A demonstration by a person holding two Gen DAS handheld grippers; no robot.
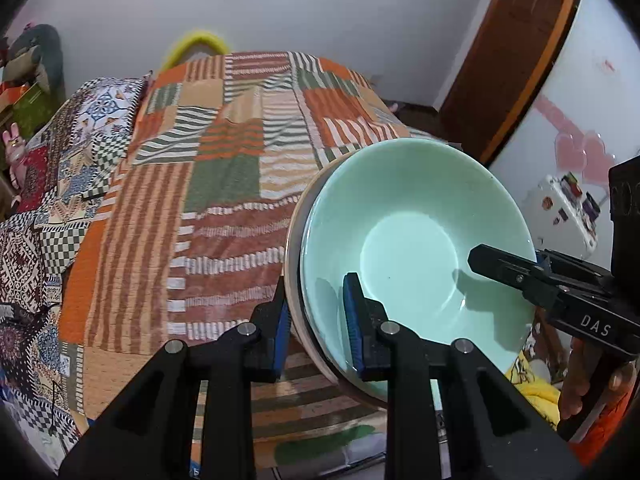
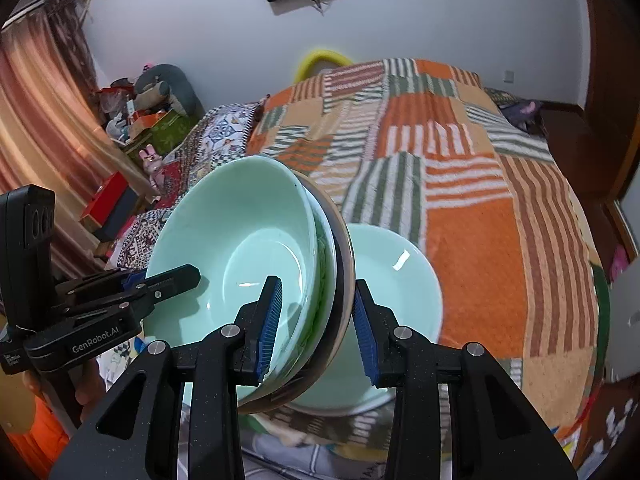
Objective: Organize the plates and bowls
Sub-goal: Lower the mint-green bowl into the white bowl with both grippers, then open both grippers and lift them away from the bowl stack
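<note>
A stack of pale green bowls (image 1: 412, 240) with a brown-rimmed bowl (image 2: 340, 264) under them is held tilted above the bed. My left gripper (image 1: 316, 316) is shut on the stack's rim, one pad inside, one outside. My right gripper (image 2: 316, 320) straddles the opposite rim, its blue pads (image 2: 270, 320) close to but not clearly pressing the bowls. The right gripper also shows in the left wrist view (image 1: 500, 268), the left gripper in the right wrist view (image 2: 172, 280). Another pale green plate (image 2: 396, 300) lies on the bed below the stack.
The bed is covered by an orange, green and cream patchwork blanket (image 1: 224, 168). Patterned pillows (image 1: 76, 152) lie at its left. A cluttered shelf (image 2: 140, 128) and curtain (image 2: 36, 128) stand left; a wooden door (image 1: 516, 64) is at right.
</note>
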